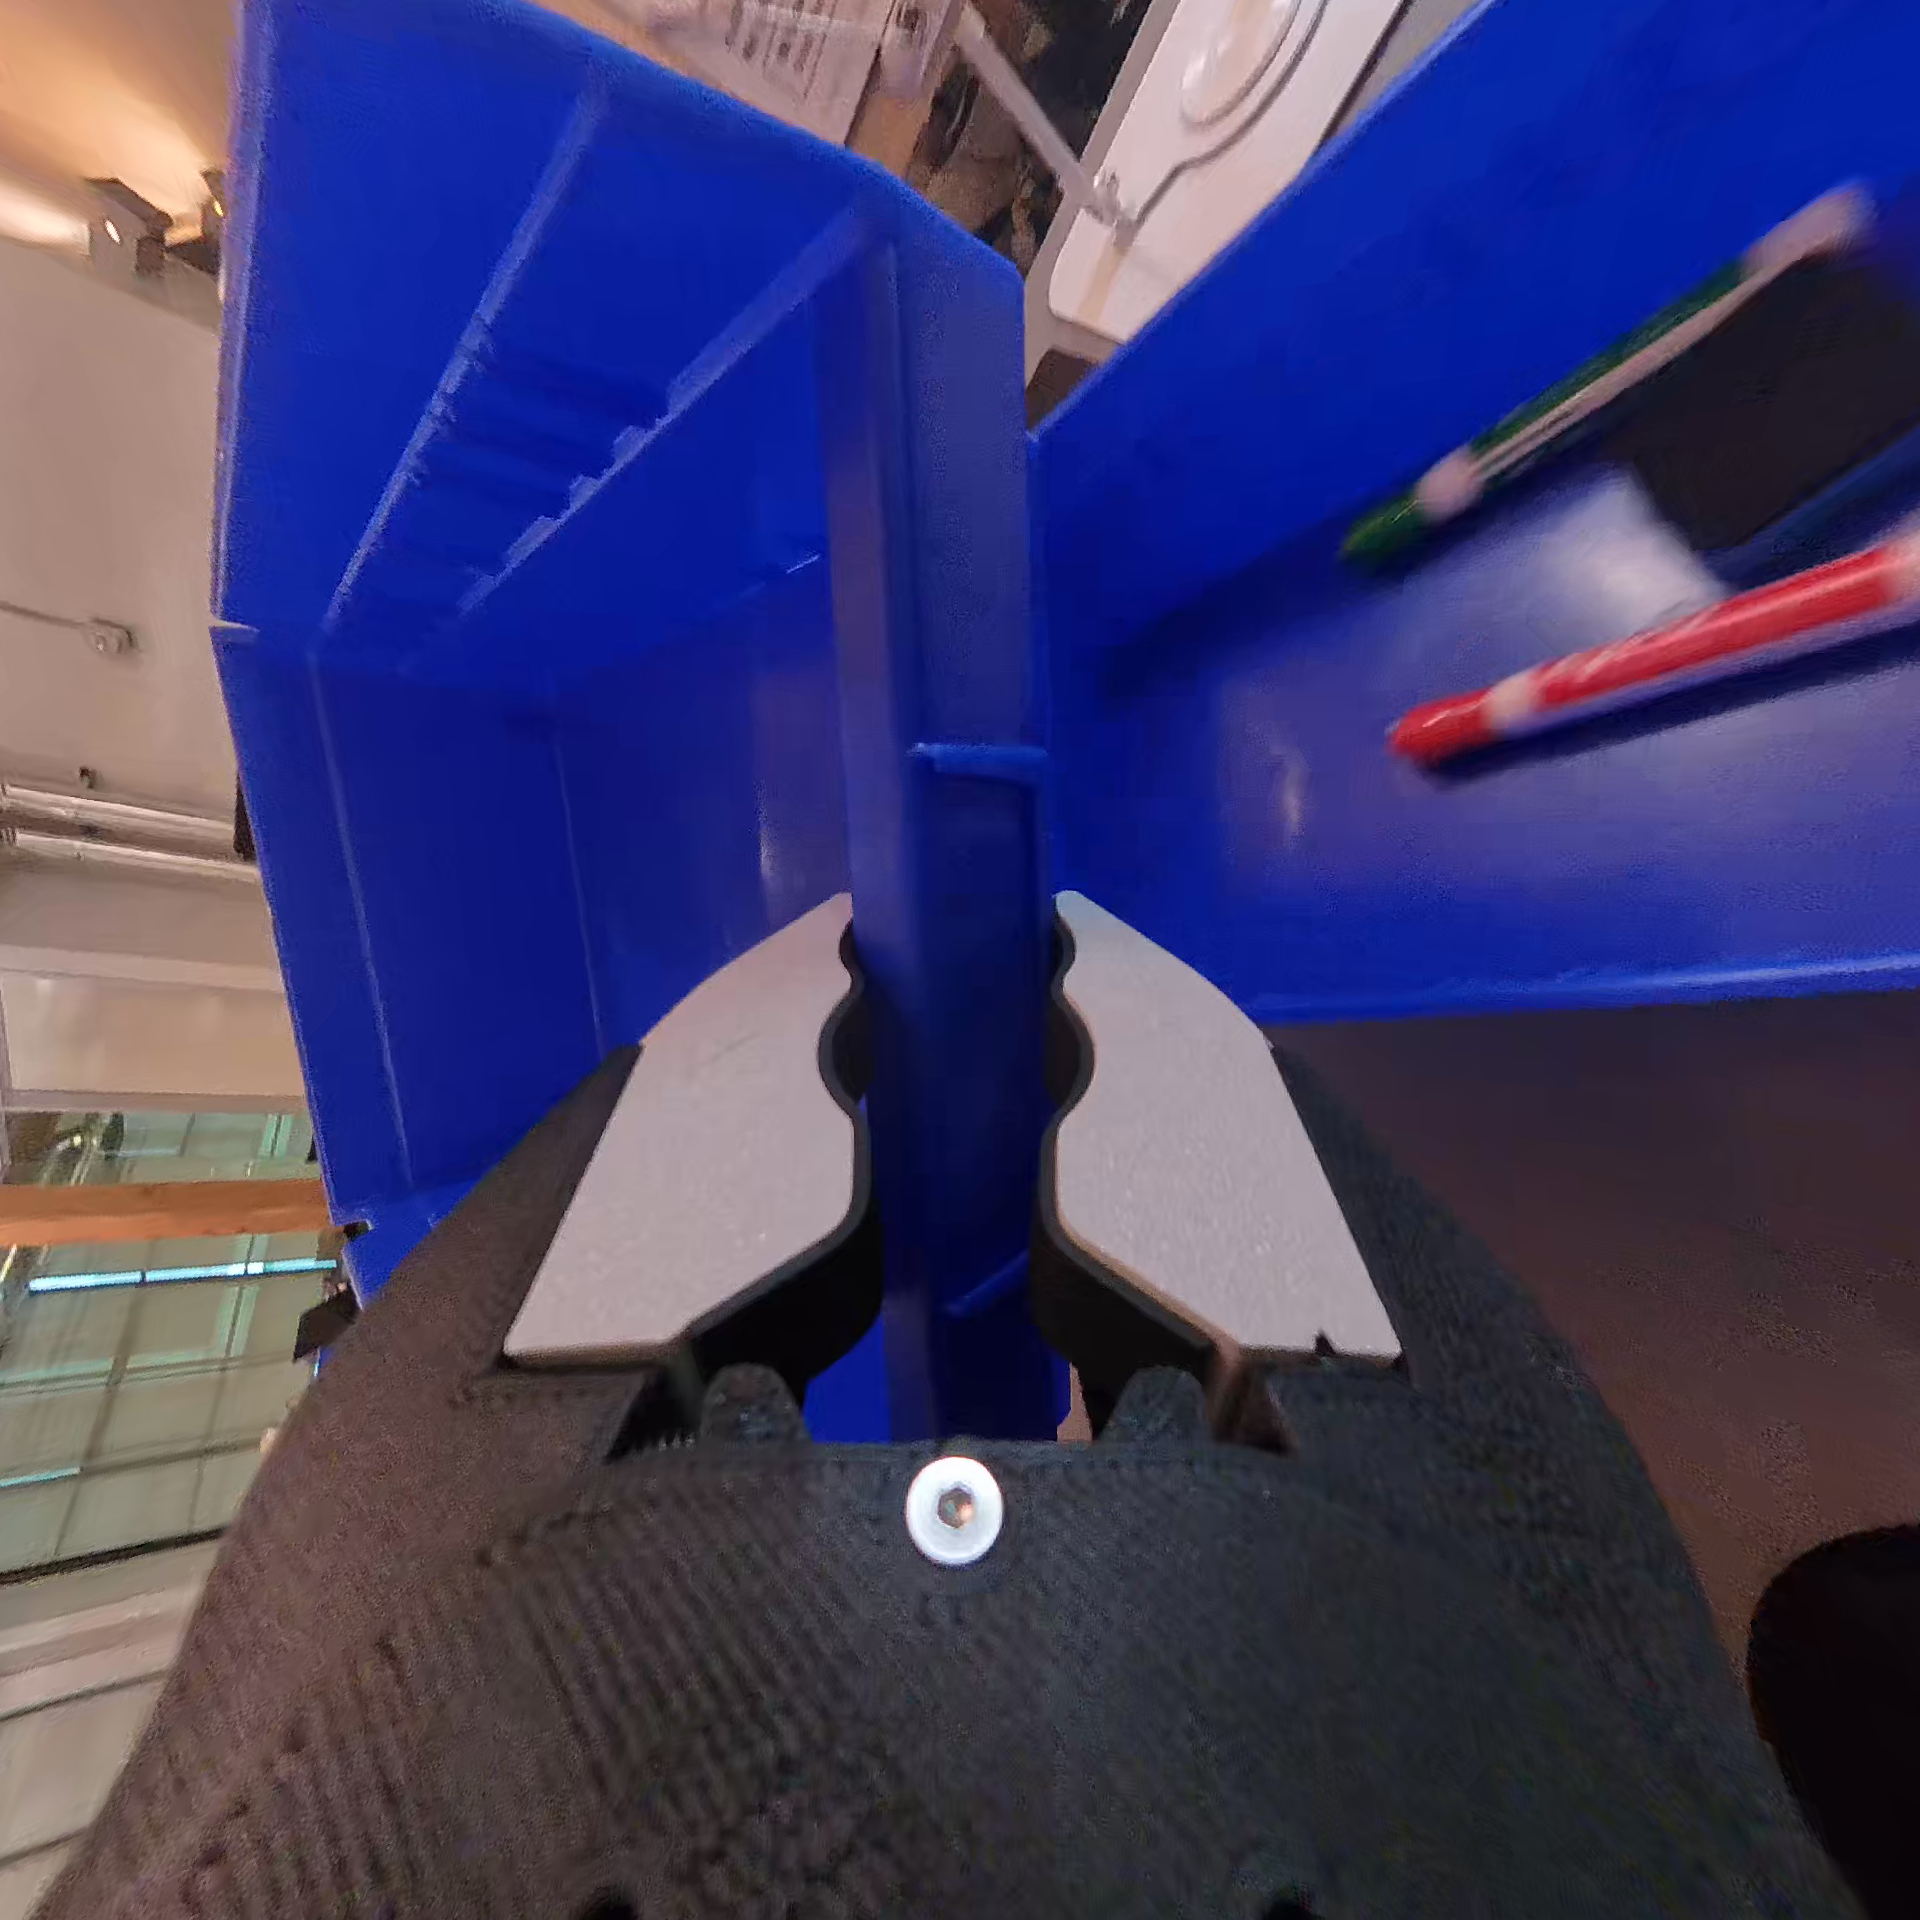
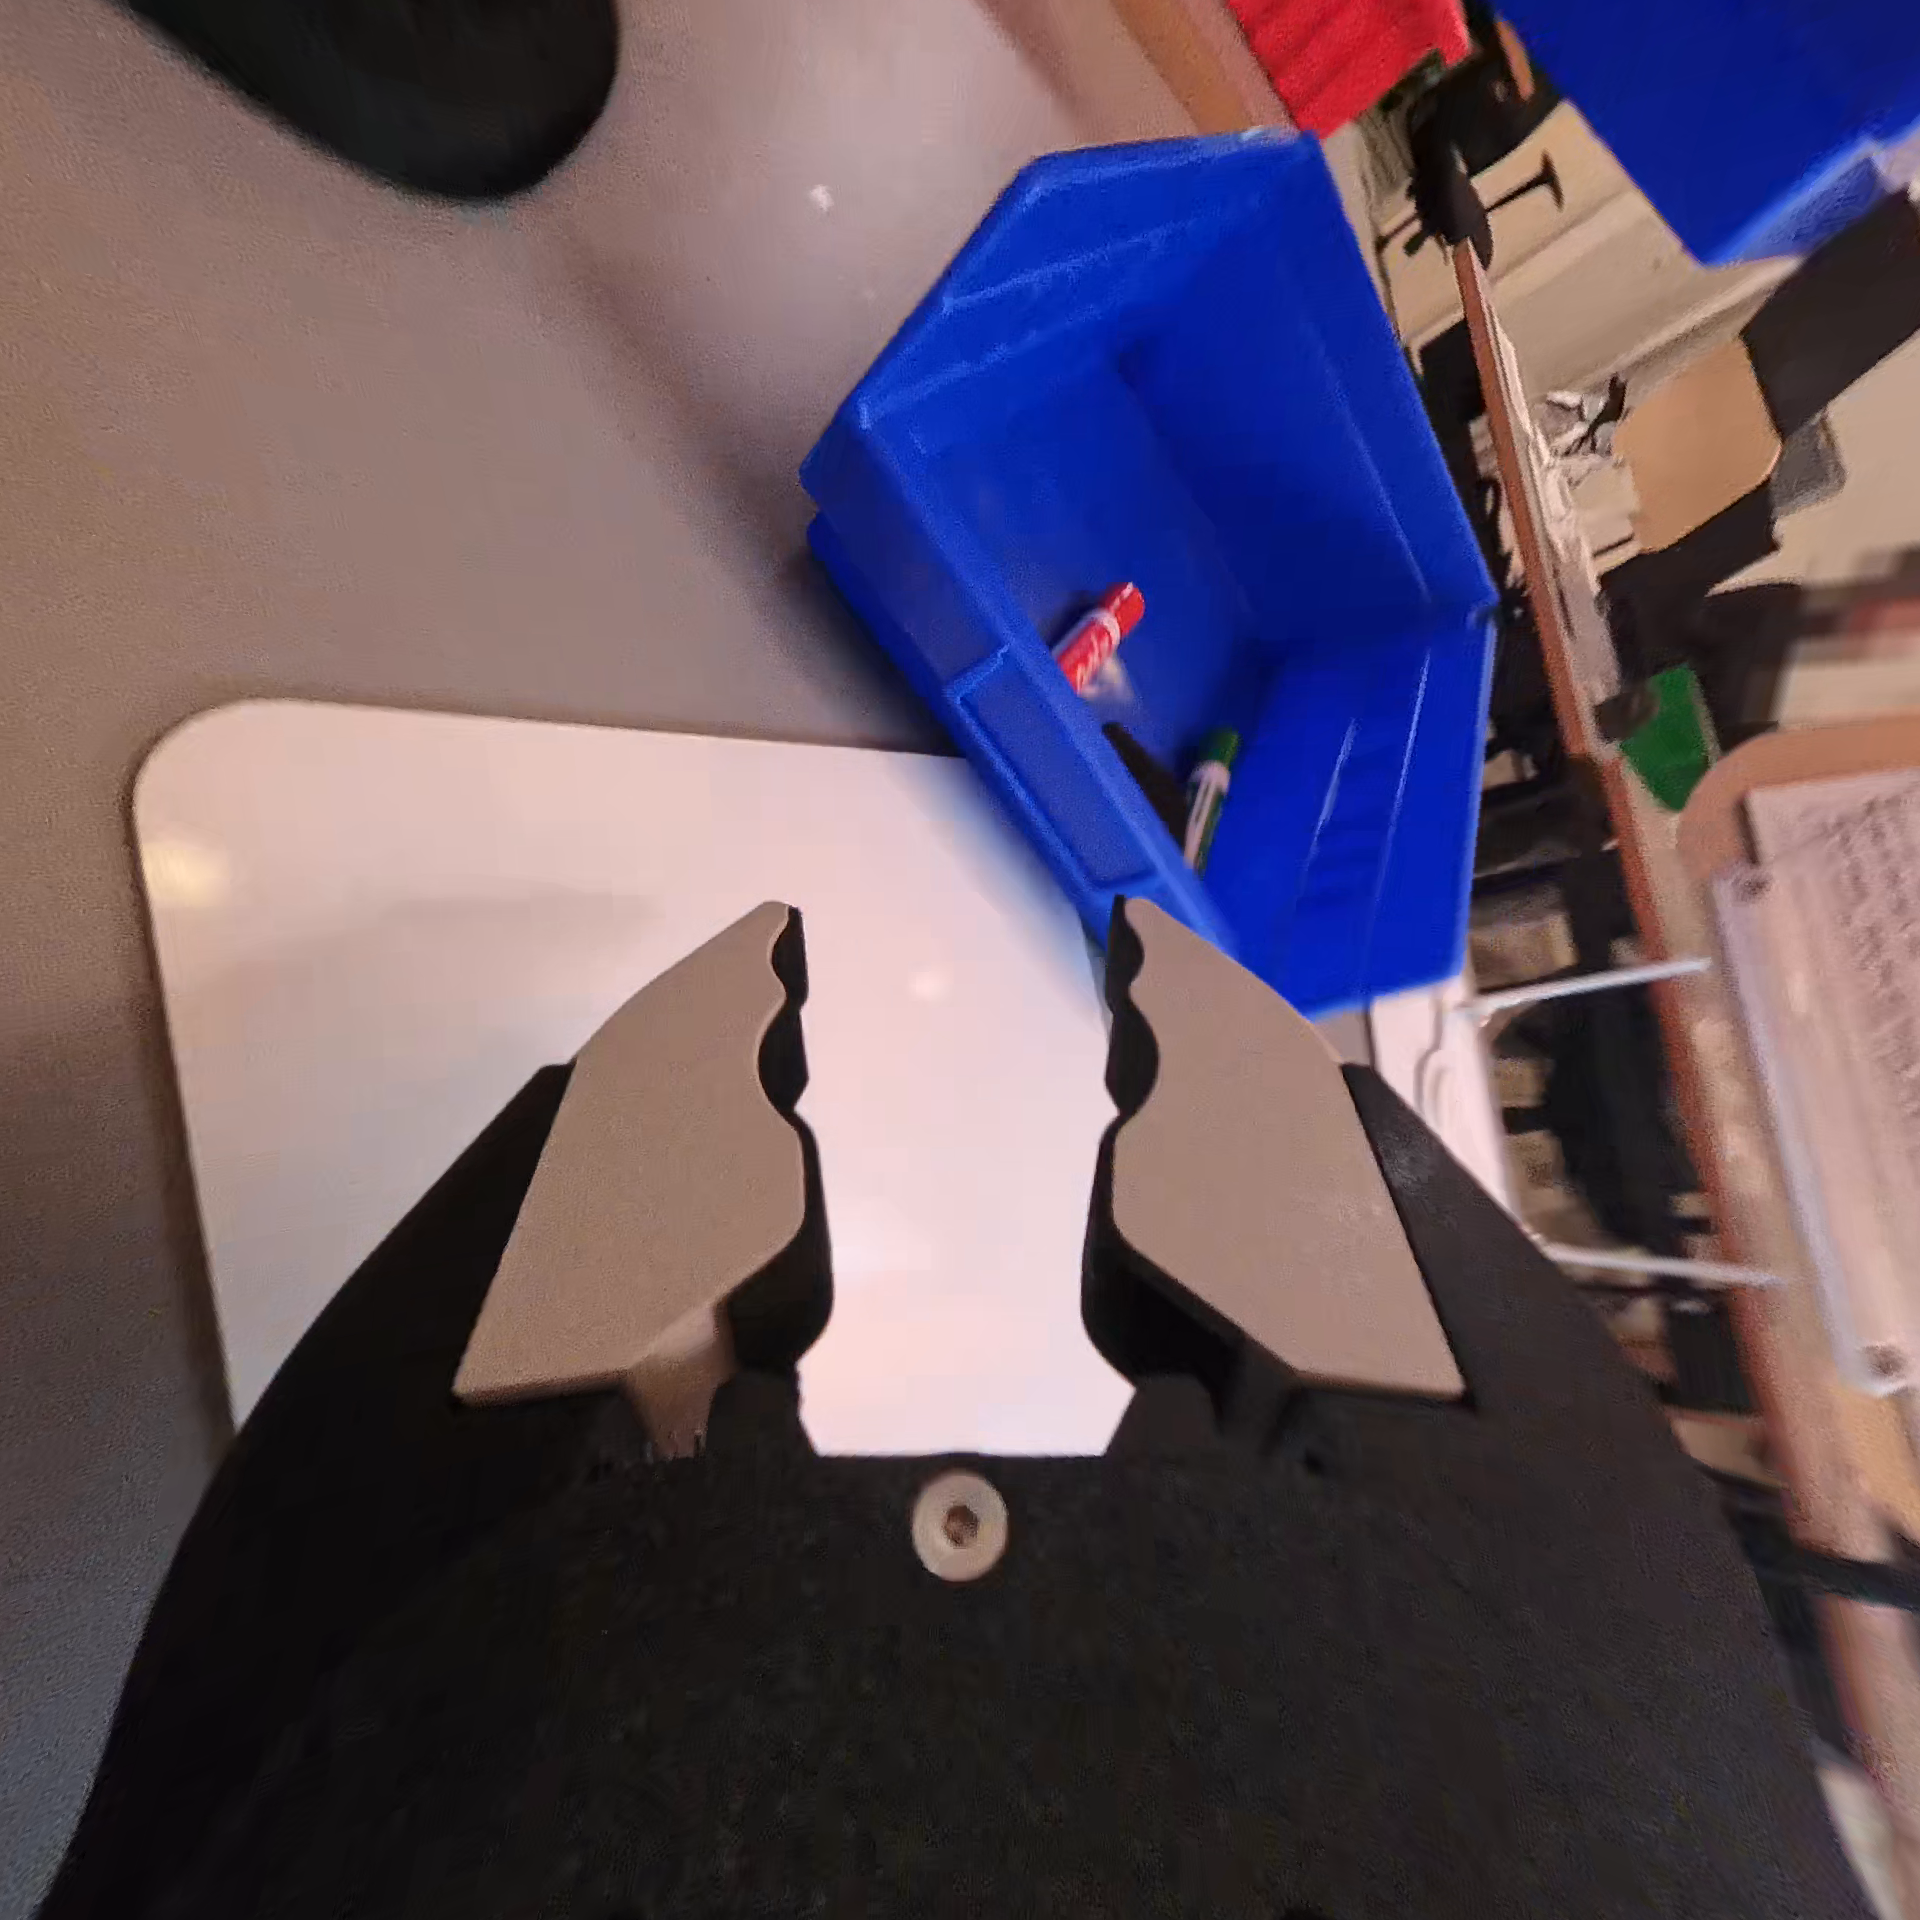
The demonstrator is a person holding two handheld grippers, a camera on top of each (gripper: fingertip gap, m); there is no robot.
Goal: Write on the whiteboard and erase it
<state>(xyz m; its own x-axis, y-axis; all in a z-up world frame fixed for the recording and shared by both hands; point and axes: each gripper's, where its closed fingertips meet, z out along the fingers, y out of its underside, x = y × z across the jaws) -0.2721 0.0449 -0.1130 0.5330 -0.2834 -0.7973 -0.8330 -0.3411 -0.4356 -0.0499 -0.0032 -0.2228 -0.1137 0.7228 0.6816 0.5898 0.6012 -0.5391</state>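
The red marker (image 1: 1662, 655) and green marker (image 1: 1621, 384) are blurred, cut off by the frame edge.

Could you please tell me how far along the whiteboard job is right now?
Early. Whiteboard is blank; red marker and green marker lie in the blue bin. Left gripper clamps a bin wall; right gripper hovers open. Picking, writing, erasing remain.

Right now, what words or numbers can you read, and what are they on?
Red marker in the blue bin: white print, too blurred to read.
Green marker beside it: label too blurred.
Printed sheet at the right: too small.
Whiteboard: no writing.
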